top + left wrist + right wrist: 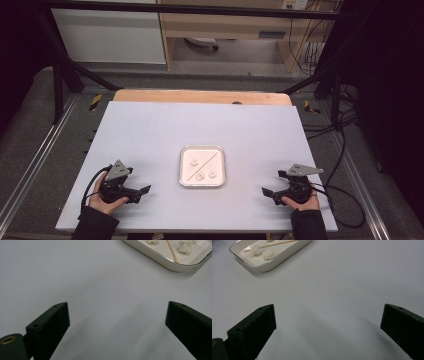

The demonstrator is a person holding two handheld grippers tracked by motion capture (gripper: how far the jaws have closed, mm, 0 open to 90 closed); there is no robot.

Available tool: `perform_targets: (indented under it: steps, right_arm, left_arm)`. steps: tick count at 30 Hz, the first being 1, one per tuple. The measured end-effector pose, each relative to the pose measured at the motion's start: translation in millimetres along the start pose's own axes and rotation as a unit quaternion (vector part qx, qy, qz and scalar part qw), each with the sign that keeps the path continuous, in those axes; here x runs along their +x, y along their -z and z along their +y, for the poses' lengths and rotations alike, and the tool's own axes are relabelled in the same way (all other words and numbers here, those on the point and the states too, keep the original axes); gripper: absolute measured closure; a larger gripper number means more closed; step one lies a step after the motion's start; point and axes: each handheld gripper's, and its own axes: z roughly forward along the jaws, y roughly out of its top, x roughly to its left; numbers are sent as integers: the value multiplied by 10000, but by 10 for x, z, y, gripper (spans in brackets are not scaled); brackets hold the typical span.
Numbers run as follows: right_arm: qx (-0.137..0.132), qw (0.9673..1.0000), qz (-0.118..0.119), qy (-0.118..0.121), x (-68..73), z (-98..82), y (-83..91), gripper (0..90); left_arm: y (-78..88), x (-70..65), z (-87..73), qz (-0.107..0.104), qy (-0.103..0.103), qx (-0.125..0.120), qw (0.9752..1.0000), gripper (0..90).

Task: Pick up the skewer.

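A square white tray (221, 172) lies near the middle of the white table top. Inside it are three small white lumps (200, 176) and a thin wooden stick (202, 164) lying diagonally. My left gripper (144, 191) rests on the table left of the tray, held by a hand, jaws wide apart and empty. In the left gripper view the tray (160, 258) is at the upper right, beyond the gripper (117, 322). My right gripper (266, 192) rests right of the tray, also open and empty. In the right gripper view the tray (284, 256) sits at the upper left, ahead of the gripper (328, 326).
The white board (150, 130) lies on a wooden table (200, 96) inside a black frame. Cables (345, 195) trail off the right side. Shelving and a wheeled base (200, 44) stand beyond the far edge.
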Motion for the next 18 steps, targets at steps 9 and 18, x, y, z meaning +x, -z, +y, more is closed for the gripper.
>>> perform_targets:
  steps: [9, 18]
  right_arm:
    - [27, 10000, 13, 22, 2, -2, -8, 8]
    - [25, 10000, 8, 29, 4, -2, -18, 8]
  left_arm:
    - [-2, -22, 24, -24, -28, 10, 10000, 54]
    - [-31, -79, 66, -36, -89, 62, 9999, 55]
